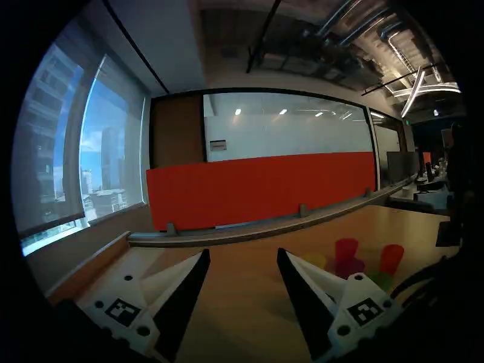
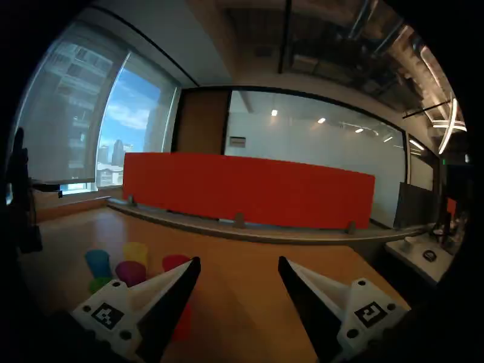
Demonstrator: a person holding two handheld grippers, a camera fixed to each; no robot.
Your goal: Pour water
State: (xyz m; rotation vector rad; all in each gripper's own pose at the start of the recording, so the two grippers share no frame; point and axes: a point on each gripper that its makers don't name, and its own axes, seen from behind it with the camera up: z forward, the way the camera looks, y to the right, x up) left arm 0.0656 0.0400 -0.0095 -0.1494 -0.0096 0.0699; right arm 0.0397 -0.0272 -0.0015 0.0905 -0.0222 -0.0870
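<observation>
Left gripper view, left to right
Window (image 1: pixel 103 163): fills the left side; towers and blue sky stand beyond the glass.
Orange partition (image 1: pixel 260 187): runs along the far edge of the table, under a pale glass wall.
Table (image 1: pixel 242 302): wooden top, lying under both fingers.
Left gripper (image 1: pixel 243 251): two white fingers with dark inner faces, spread wide apart; nothing lies between them and they touch nothing.
Cluster of cups (image 1: pixel 348 257): stands on the table to the right of the gripper, beyond its right finger, which hides the lower part. Yellow, magenta and orange-red cups can be told apart.

Right gripper view, left to right
Blue cup (image 2: pixel 97 262): leftmost of the group, upright on the table.
Green cup (image 2: pixel 98 284): low, just in front of the blue cup.
Yellow cup (image 2: pixel 135 250): at the back of the group.
Magenta cup (image 2: pixel 130 272): in front of the yellow cup, very close to it.
Red cup (image 2: pixel 174 261): rightmost, partly hidden behind the left finger.
Right gripper (image 2: pixel 239 261): fingers held wide apart over bare table, empty, the cups off to its left.
</observation>
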